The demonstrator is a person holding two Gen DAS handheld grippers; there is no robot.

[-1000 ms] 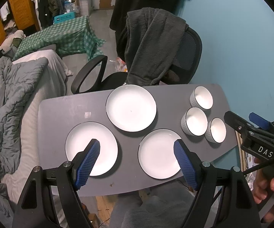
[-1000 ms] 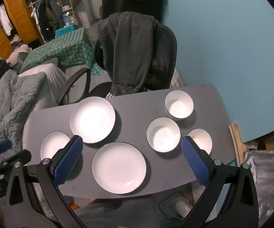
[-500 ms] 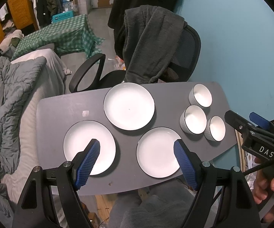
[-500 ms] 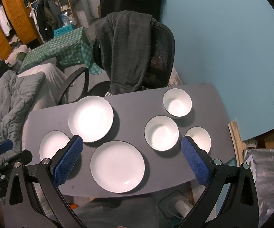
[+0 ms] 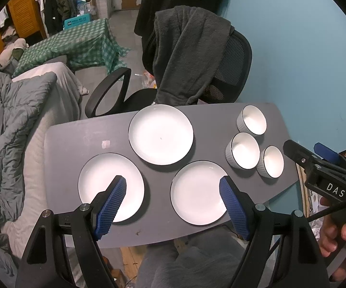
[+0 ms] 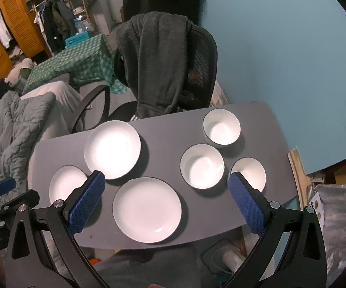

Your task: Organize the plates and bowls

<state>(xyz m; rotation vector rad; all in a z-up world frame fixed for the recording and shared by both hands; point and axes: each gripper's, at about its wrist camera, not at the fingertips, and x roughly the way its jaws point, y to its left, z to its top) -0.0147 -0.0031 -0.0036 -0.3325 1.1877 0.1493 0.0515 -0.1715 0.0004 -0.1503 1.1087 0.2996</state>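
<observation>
Three white plates lie on a grey table [image 5: 77,141]: a far plate [image 5: 161,134], a near left plate [image 5: 105,182] and a near middle plate [image 5: 197,192]. Three white bowls stand at the right: far bowl [image 5: 253,120], middle bowl [image 5: 244,150], near bowl [image 5: 272,160]. In the right wrist view they show as plates [image 6: 112,149], [image 6: 64,183], [image 6: 147,209] and bowls [image 6: 221,127], [image 6: 201,165], [image 6: 250,172]. My left gripper [image 5: 173,204] is open and empty, high above the near plates. My right gripper [image 6: 168,199] is open and empty, above the near edge.
A black office chair [image 5: 225,72] draped with a dark grey garment [image 5: 187,52] stands behind the table. A grey duvet [image 5: 7,124] lies at the left. A blue wall [image 5: 293,48] is at the right. The right gripper's body [image 5: 326,175] shows at the left view's right edge.
Both views have shifted a little: the table and dishes sit slightly smaller and further up-left in frame, so both grippers have risen slightly. Nothing on the table has moved.
</observation>
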